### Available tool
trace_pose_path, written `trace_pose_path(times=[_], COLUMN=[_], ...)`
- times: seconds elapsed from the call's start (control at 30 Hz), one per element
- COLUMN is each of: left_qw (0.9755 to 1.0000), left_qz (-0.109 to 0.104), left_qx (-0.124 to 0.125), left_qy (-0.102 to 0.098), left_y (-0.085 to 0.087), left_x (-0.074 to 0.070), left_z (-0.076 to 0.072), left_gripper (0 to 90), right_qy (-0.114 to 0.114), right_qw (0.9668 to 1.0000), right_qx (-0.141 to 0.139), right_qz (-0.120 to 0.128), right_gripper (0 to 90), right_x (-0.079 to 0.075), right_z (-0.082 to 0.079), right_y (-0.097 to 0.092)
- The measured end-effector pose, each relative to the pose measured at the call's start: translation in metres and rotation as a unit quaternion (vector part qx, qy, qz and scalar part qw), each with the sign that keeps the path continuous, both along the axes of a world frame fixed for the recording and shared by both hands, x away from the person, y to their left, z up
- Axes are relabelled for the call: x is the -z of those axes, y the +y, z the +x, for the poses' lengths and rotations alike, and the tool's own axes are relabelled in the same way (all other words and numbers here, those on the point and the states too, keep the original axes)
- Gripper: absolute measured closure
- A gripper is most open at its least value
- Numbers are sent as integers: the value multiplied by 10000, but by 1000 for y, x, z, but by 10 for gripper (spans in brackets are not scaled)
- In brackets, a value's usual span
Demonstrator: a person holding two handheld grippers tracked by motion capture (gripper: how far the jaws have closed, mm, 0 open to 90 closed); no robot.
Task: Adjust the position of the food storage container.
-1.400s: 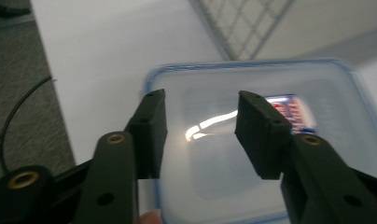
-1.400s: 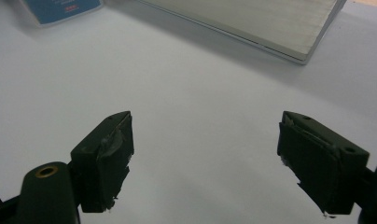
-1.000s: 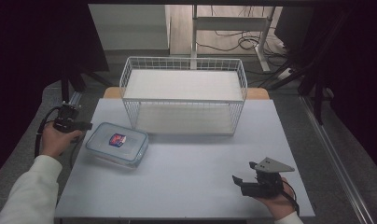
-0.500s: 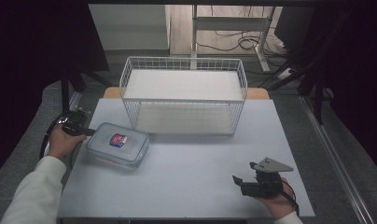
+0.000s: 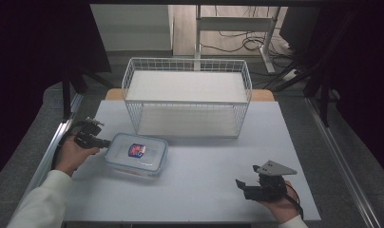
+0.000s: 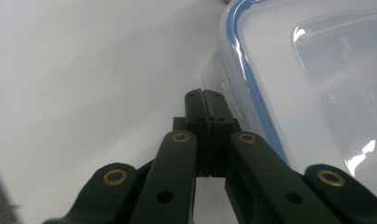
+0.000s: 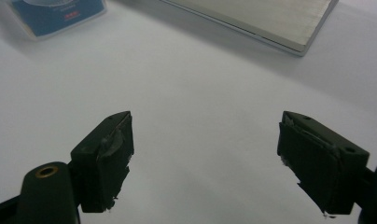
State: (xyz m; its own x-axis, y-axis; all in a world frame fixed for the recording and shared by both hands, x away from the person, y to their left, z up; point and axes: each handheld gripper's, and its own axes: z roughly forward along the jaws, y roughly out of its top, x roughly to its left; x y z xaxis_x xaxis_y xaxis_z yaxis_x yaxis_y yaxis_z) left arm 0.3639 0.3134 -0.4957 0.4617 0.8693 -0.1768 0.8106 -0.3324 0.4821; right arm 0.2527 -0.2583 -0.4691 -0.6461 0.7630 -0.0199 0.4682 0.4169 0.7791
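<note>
— Where did the lidded container (image 5: pixel 136 155) lie?
— On the white surface (image 5: pixel 204 190), left of centre, before the wire basket (image 5: pixel 187 97). My left gripper (image 5: pixel 106 142) had its jaws pressed together, tips just beside the container's left edge.
— And your right gripper (image 5: pixel 241 184)?
— Well apart, near the front right, jaws spread, holding nothing.

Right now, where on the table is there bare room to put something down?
The widest bare patch lies between the lidded container, the wire basket and the right gripper. The front edge between the two hands is bare too. It is tight at the left, where the shut left gripper meets the container.
</note>
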Motion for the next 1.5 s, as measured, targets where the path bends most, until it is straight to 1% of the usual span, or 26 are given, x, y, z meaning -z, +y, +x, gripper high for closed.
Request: trace_pose_path(times=[0.1, 0.33, 0.47, 0.57, 0.6, 0.67, 0.9, 0.93, 1.1, 1.13, 1.17, 1.23, 1.27, 1.5], left_qw=[10000, 9998, 9992, 9987, 9986, 9983, 9967, 9966, 9953, 9949, 9949, 9943, 9941, 9902], left_qz=[-92, -141, -157, -182, -194, -301, -464, -509, -646, -699, -699, -803, -822, -1148], left_qx=[13, 95, 327, 420, 447, 439, 576, 562, 610, 607, 607, 581, 578, 606], left_qy=[24, 98, 188, 211, 218, 239, 347, 328, 392, 391, 391, 398, 402, 515], left_y=[-11, -40, -61, -72, -74, -79, -94, -96, -104, -106, -106, -108, -109, -115], left_x=[1, -1, -1, -2, -2, -1, -1, 0, 3, 3, 3, 4, 4, 8], left_z=[-6, -16, -23, -27, -28, -30, -40, -41, -45, -46, -46, -46, -45, -43], left_gripper=[900, 900, 900, 900, 900, 900, 900, 900, 900, 900, 900, 900, 900, 900], right_qy=[-3, -35, -49, -44, -42, -40, -53, -44, -29, -26, -26, -17, -13, -4], right_qw=[10000, 10000, 10000, 10000, 10000, 10000, 10000, 10000, 10000, 10000, 10000, 10000, 10000, 10000], right_qx=[0, 59, 63, 70, 73, 83, 81, 85, 78, 79, 79, 77, 83, 91], right_qz=[0, 3, -8, -12, -12, -9, 0, 0, -18, -27, -27, -33, -27, -42], right_gripper=[187, 186, 187, 186, 186, 186, 186, 186, 186, 186, 186, 187, 186, 186], right_x=[0, -2, -2, -2, -2, -2, -3, -2, -2, -2, -2, -1, -1, 0], right_z=[0, 0, 0, 0, 0, 0, 0, 0, 0, 1, 1, 1, 1, 2], right_y=[0, -1, -1, -1, -2, -2, -1, -1, 0, 0, 0, 0, 1, -1])
